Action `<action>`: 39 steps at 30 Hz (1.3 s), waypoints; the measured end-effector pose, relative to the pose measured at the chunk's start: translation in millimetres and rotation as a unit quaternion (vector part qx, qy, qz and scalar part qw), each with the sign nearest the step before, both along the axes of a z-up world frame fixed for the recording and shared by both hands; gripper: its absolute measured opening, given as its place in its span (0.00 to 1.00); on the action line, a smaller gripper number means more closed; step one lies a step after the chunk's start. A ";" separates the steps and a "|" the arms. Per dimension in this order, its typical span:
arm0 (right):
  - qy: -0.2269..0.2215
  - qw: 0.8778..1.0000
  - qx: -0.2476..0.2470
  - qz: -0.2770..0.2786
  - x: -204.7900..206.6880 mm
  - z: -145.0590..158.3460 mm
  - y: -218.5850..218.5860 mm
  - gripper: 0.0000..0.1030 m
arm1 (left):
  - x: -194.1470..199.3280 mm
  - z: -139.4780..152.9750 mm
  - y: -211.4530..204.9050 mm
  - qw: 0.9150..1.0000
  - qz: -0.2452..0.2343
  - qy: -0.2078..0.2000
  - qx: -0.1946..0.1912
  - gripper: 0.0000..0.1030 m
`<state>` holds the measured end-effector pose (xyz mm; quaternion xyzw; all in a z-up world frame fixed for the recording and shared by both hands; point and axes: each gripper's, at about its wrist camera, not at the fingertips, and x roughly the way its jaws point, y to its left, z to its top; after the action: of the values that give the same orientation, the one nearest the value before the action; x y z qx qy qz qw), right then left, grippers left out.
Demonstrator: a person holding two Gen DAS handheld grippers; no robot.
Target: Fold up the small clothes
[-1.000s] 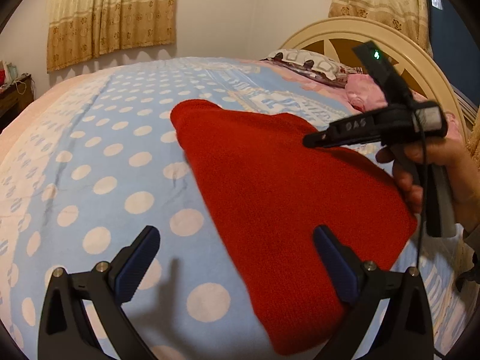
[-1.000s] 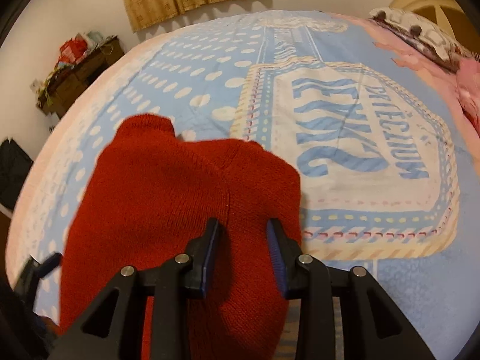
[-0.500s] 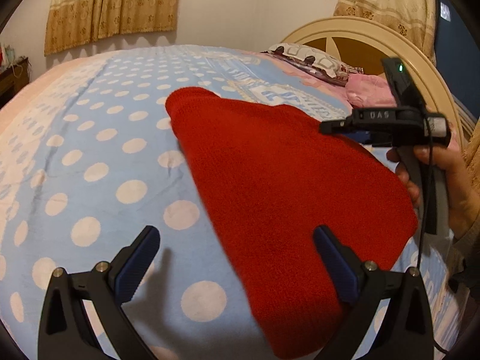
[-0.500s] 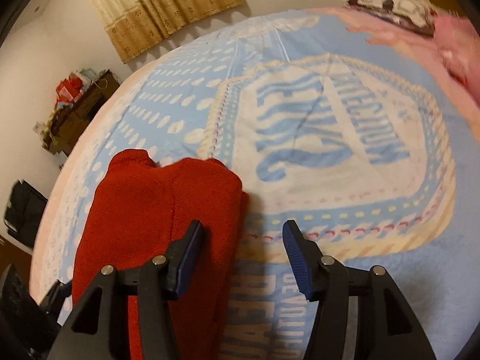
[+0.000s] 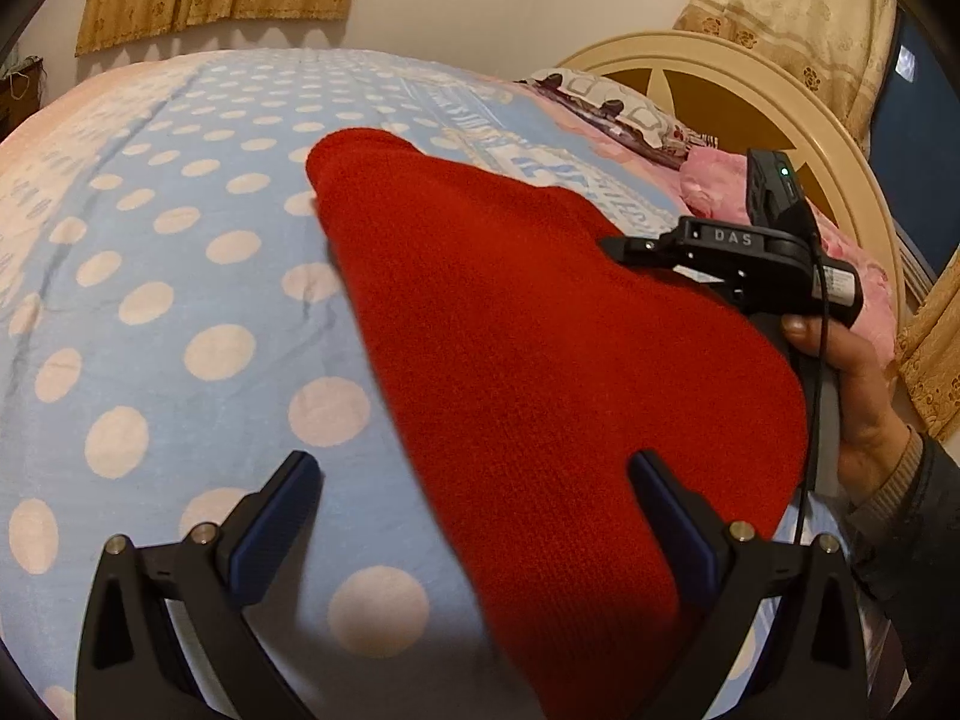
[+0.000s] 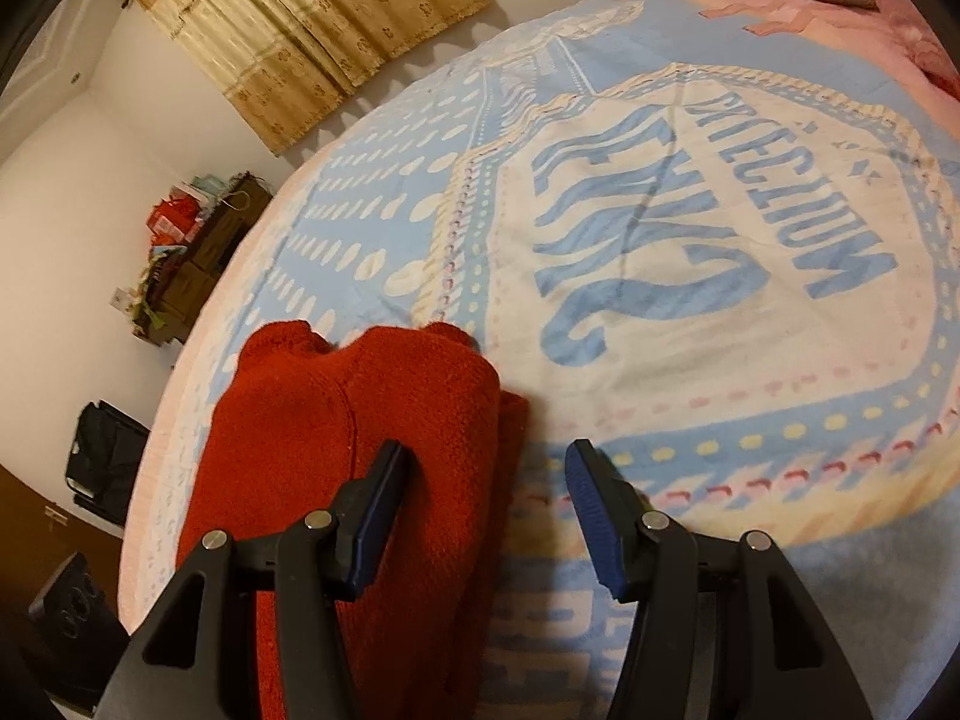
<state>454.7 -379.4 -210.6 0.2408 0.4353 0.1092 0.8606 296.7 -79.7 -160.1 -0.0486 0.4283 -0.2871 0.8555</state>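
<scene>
There was one red knitted cloth (image 5: 540, 372) on one bed (image 5: 180, 276). Two grippers were there, the left gripper (image 5: 474, 516) and the right gripper (image 6: 483, 510). One hand (image 5: 852, 396) showed. One pillow (image 5: 612, 105) lay by one headboard (image 5: 780, 90). Two curtains hung on the walls.

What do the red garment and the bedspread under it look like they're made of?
Red garment: looks like knitted wool or acrylic, matte, with fine knit ribs and a fuzzy nap along its edge. Bedspread: seems a soft terry or towelling cotton, matte, dots and lettering printed or woven in; creases show it is thin.
</scene>
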 end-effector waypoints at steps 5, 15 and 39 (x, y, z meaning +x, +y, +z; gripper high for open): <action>-0.010 0.999 0.032 0.023 4.9 -0.9 2.1 0.54 | -1.6 0.6 -0.7 1.000 -0.005 -0.002 0.001 1.00; -0.002 0.999 0.028 0.034 4.1 -3.2 17.7 0.30 | -1.3 1.0 -2.3 1.000 -0.013 0.000 -0.002 0.99; -0.071 0.997 -0.018 0.019 -26.5 30.5 39.2 0.23 | -25.6 28.8 -10.6 0.998 -0.034 -0.048 0.039 0.40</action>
<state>428.2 -340.2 -180.1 0.2086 0.3796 0.1345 0.8912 271.1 -90.3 -131.3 0.0131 0.3989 -0.3008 0.8662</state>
